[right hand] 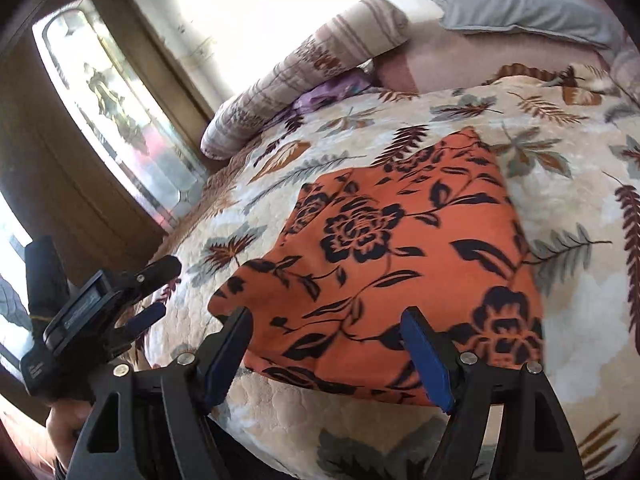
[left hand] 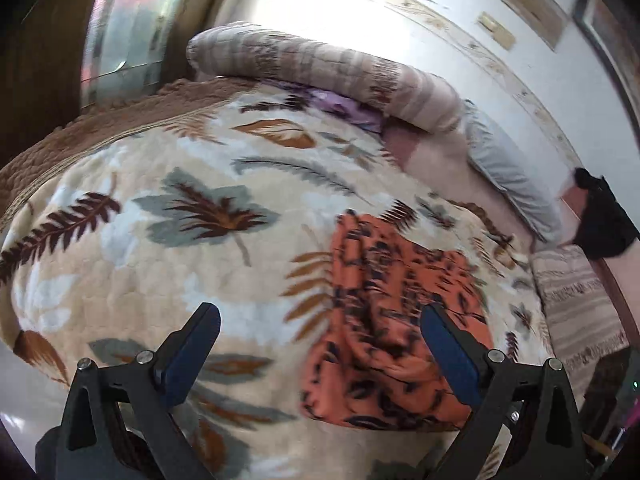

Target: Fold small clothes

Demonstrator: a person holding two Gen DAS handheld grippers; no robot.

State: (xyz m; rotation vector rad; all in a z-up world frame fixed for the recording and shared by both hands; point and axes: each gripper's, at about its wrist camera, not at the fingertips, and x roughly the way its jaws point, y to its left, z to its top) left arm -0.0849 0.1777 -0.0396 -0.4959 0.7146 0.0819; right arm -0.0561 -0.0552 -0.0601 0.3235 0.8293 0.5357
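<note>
The orange cloth (right hand: 400,264) lies folded on the leaf-print blanket (right hand: 560,216), in a rough rectangle with its near edge just beyond your right gripper (right hand: 328,352). That gripper's jaws stand apart with nothing between the pads; the cloth shows beyond them, not pinched. Your left gripper (left hand: 320,344) is open too, over bare blanket, with the cloth to its right. The fold looks about done, so judge before you grip: the far right corner sticks out in a point, and the near left edge looks a little rumpled. If you fold once more, take the two near corners, lift low, and lay them evenly on the far edge. Keep the pads clear of the plush blanket so that you do not drag it along. Count: one orange cloth, one blanket, two grippers, one striped bolster (left hand: 320,64), one grey pillow (right hand: 520,8), one purple item (right hand: 332,88) beside the bolster.
</note>
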